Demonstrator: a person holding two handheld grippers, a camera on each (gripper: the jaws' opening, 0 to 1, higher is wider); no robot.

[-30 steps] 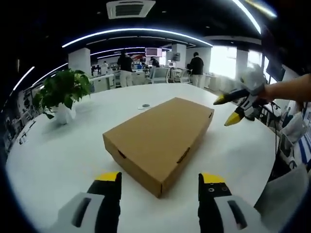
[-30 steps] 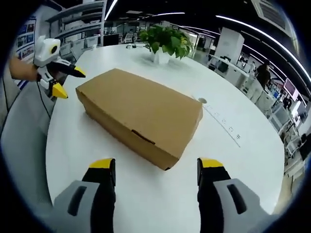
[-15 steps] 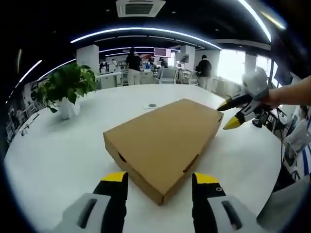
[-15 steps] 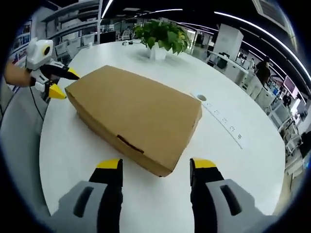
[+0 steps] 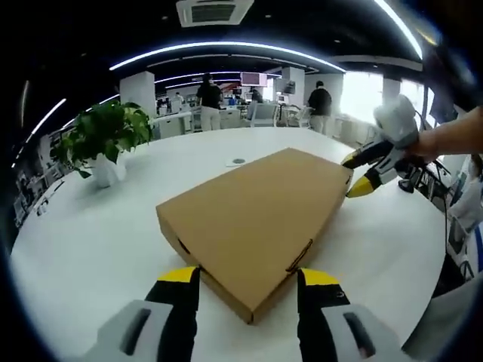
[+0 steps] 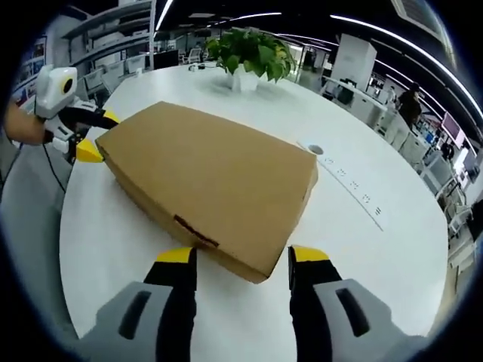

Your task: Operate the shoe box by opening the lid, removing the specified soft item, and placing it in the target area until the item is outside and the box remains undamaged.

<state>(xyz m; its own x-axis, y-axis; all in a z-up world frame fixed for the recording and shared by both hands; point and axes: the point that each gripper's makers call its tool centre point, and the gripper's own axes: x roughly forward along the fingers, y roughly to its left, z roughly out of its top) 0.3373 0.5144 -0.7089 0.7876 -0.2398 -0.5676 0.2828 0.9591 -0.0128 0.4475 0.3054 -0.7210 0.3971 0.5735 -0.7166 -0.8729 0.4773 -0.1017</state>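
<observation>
On the white table (image 5: 83, 226), both grippers' jaws spread wide, straddling opposite corners of the closed shoe box (image 5: 253, 215).

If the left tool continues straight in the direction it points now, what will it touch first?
Most likely the near corner of the closed cardboard shoe box. The left tool is open, and that corner lies directly ahead between its tips. Whether they already touch the box is unclear.
</observation>
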